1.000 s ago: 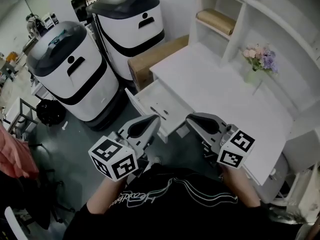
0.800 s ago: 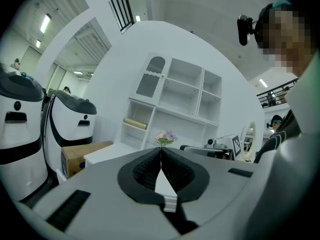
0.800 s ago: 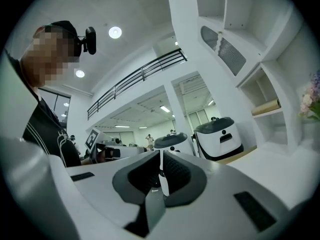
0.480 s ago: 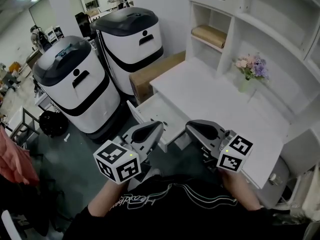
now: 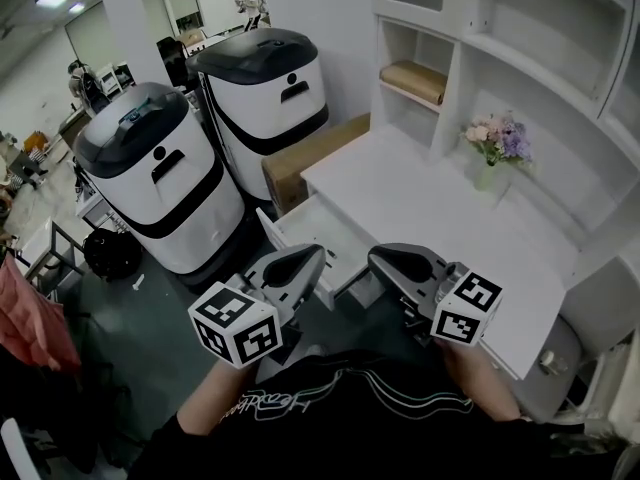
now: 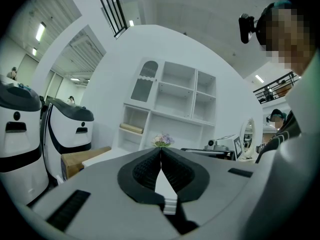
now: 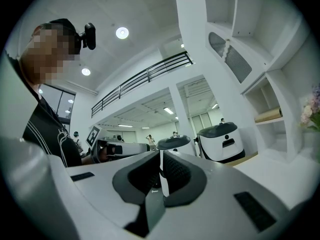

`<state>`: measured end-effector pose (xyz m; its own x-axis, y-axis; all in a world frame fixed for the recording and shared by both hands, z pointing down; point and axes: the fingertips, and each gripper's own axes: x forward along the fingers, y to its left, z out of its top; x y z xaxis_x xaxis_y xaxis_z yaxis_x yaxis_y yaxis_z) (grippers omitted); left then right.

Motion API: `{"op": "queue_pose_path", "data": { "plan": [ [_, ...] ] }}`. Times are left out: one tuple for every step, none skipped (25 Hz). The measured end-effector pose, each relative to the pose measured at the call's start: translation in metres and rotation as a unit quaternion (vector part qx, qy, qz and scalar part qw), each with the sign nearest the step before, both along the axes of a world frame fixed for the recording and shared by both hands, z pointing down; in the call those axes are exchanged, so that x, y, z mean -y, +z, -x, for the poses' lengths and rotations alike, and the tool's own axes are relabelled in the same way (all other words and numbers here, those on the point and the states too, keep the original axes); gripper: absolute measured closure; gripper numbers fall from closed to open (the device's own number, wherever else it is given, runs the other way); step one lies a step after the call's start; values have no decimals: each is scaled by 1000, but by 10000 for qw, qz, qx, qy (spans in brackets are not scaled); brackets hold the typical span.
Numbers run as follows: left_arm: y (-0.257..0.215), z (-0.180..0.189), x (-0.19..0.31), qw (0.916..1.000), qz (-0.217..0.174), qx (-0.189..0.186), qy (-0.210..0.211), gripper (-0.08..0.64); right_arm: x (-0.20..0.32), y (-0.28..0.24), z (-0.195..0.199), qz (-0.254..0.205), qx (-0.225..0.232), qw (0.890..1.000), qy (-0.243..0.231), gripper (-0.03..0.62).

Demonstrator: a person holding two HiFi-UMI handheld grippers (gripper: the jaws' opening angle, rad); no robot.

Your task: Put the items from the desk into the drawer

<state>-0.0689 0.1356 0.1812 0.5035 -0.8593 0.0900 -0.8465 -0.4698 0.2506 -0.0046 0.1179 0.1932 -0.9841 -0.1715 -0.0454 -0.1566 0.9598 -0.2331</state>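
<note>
Two empty tools, left tool (image 5: 314, 254) and right tool (image 5: 378, 259), are hovering pinched shut, likely needing widening before taking the flowers (image 5: 497, 140).

The head view looks steeply down from above the person's shoulders. It is close over the left gripper (image 5: 312, 256) and right gripper (image 5: 380, 258). The white desk (image 5: 420, 193) and shelf unit (image 5: 520, 58) lie farther ahead, and the white machines (image 5: 150, 183) stand on the floor to the left. The left gripper view sits low behind its own jaws and faces level across the desk at the shelf unit. The right gripper view also faces level, angled more toward the machines. Each gripper view catches the other gripper and the person at its inner edge. All three views share the flowers (image 5: 497, 138), the shelf unit and the machines.
</note>
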Motion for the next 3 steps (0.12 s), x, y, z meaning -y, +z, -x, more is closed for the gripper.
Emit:
{"op": "queue_pose_path", "data": {
  "plan": [
    [-1, -2, -1, 10000, -9, 7, 0, 540, -1, 0, -2, -1, 14, 10000, 3, 541],
    [-1, -5, -3, 10000, -17, 12, 0, 540, -3, -1, -4, -1, 29, 10000, 6, 541],
    [-2, -7, -4, 10000, -25, 17, 0, 540, -4, -1, -6, 0, 44, 10000, 9, 541]
  ]
}}
